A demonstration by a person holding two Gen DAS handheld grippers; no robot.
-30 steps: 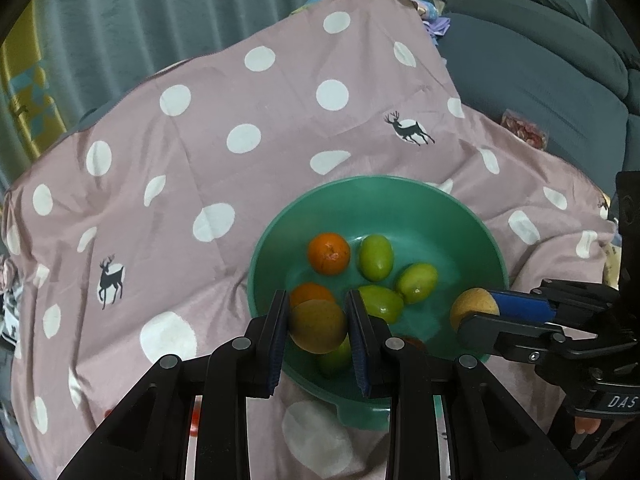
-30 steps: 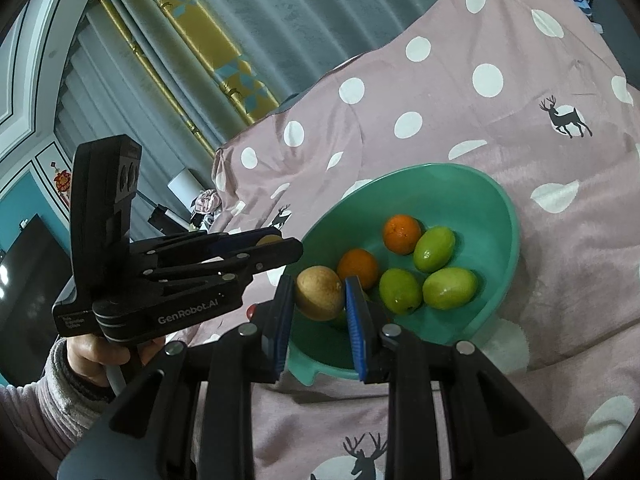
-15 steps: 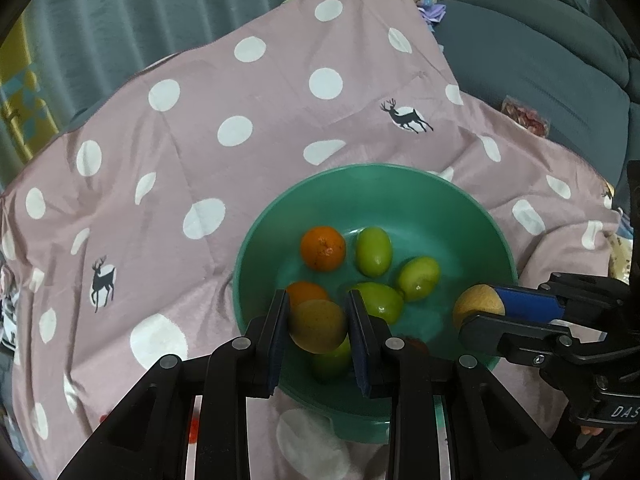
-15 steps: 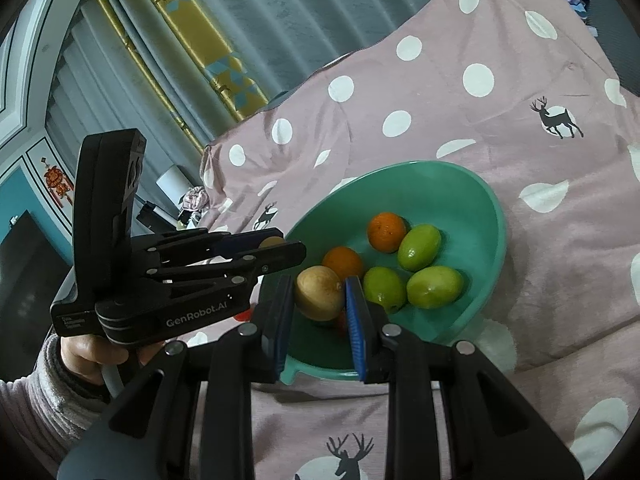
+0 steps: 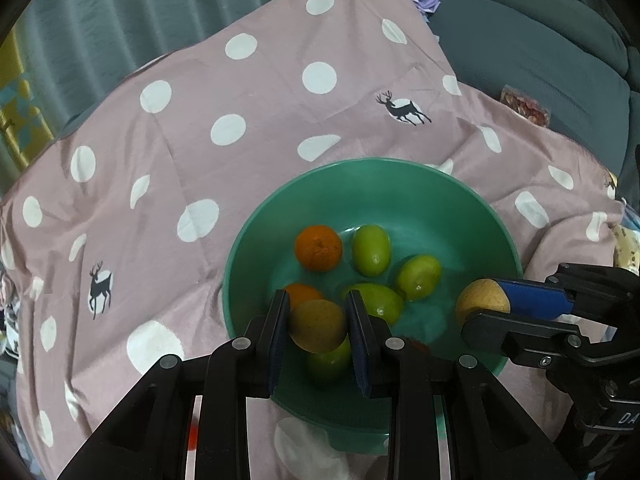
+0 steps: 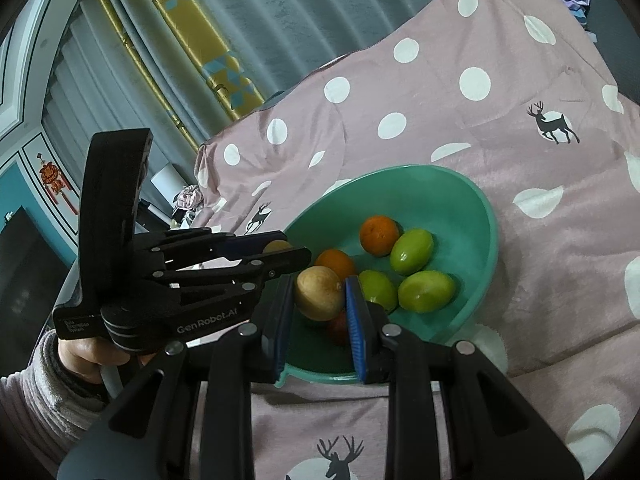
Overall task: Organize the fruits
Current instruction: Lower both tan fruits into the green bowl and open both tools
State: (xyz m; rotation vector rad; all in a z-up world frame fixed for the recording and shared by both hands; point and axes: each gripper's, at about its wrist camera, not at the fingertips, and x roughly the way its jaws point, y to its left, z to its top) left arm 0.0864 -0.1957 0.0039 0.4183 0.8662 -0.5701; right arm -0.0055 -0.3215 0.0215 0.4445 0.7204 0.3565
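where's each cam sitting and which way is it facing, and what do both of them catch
Left wrist: rides the left gripper, looking steeply down into the green bowl; its fingers clamp a yellow-brown fruit, and the right gripper enters from the right.
Right wrist: rides the right gripper, looking less steeply across the bowl toward the curtains; it clamps a tan fruit, with the left gripper and a sleeved hand at left.
Shared: bowl, oranges, green fruits, polka-dot cloth, both grippers.
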